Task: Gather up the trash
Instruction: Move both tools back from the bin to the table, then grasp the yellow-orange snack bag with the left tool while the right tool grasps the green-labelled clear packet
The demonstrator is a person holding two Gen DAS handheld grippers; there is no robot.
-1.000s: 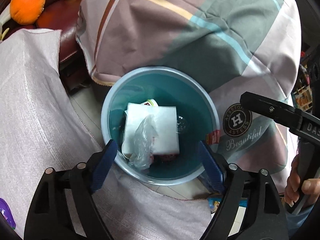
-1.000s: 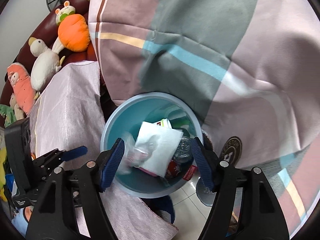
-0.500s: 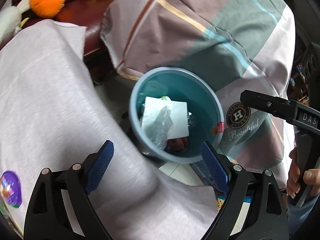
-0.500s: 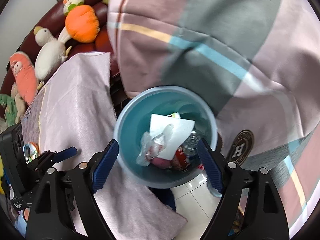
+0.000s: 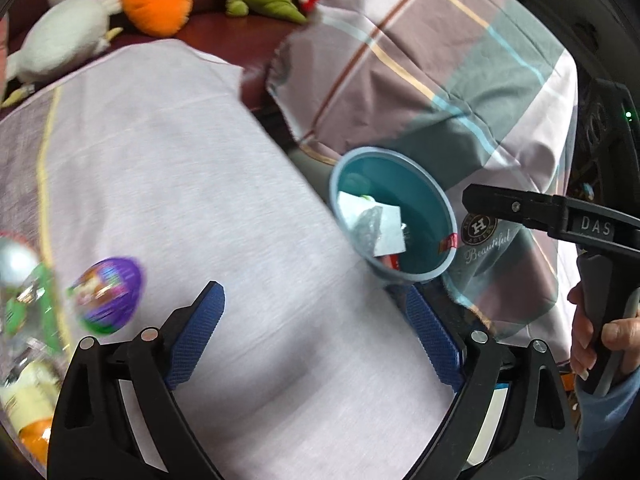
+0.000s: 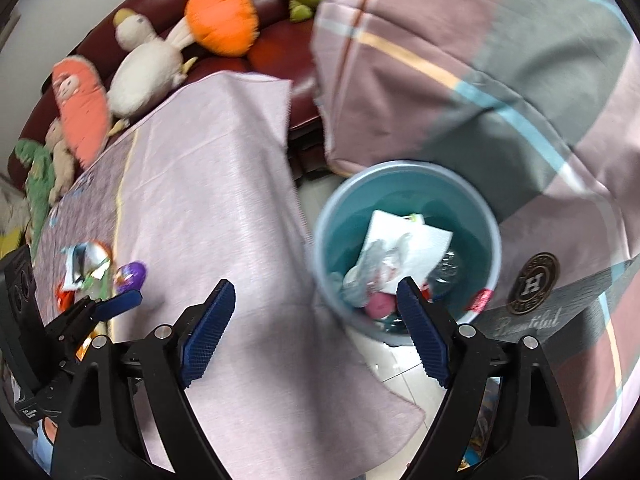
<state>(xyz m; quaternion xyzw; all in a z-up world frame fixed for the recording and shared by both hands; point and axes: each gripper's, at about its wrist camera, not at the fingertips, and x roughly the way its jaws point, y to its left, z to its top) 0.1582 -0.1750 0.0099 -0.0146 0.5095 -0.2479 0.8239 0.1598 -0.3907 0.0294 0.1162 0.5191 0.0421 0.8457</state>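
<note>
blue bin (image 5: 436, 208) now off right | purple wrapper (image 5: 110, 294) appeared | both tongs (image 5: 316, 332) (image 6: 316, 328) gaping, empty

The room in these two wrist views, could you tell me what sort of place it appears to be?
Probably a home living room: plush toys lie along a dark red sofa, and a cloth-covered table stands beside a blue trash bin.

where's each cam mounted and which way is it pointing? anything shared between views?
Left wrist: on the left gripper, looking down over the cloth-covered table toward the bin; shows its open blue pads, the right gripper and hand.
Right wrist: on the right gripper, looking down at table edge and bin; shows its open pads and the left gripper at far left.
Shared: bin, table, purple wrapper, plush toys.
</note>
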